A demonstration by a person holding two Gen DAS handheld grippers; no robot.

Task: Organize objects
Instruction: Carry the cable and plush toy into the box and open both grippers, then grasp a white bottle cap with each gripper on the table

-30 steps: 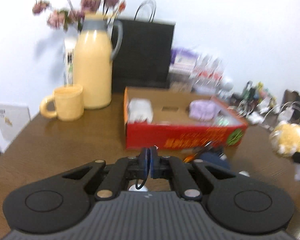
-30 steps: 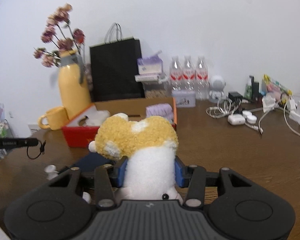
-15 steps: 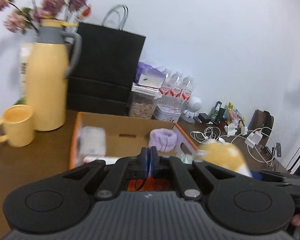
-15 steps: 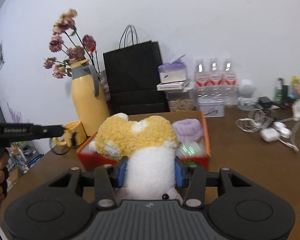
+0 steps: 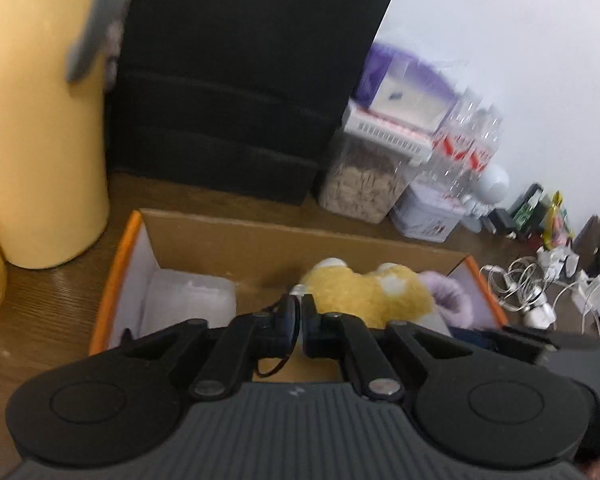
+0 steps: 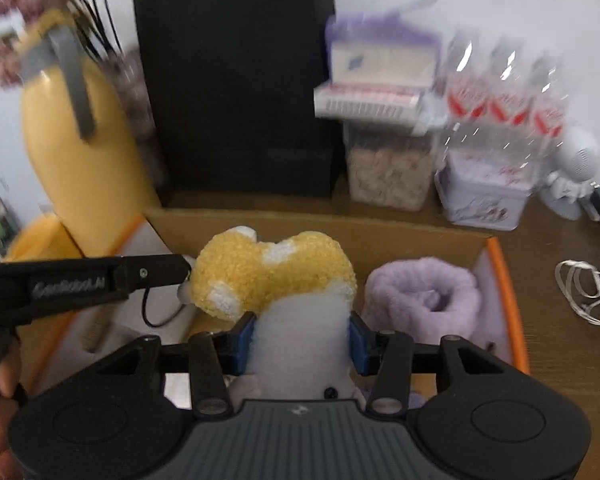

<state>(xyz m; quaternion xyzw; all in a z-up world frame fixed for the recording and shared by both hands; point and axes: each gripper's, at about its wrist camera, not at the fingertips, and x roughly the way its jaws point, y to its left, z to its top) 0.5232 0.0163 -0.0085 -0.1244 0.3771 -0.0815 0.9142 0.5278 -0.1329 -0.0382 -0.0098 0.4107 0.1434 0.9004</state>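
Blue pads of the right gripper (image 6: 300, 334) clamp the plush toy (image 6: 274, 276) over the cardboard box (image 6: 506, 300), a purple towel roll (image 6: 422, 300) to its right. The left gripper (image 5: 300, 322), fingers together and empty, hovers at its left. Beyond stand a yellow thermos (image 6: 80, 184), black bag (image 6: 240, 80) and white wall (image 5: 520, 40) on the wooden table (image 5: 40, 312).

Plush toy (image 6: 274, 276) in box (image 6: 504, 280), left of towel roll (image 6: 424, 296).

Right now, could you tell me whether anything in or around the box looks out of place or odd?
Nothing looks spilled or damaged. The plush toy is clamped in the right gripper over the box, beside the purple roll. The left gripper is shut and empty. The cables right of the box lie tangled.
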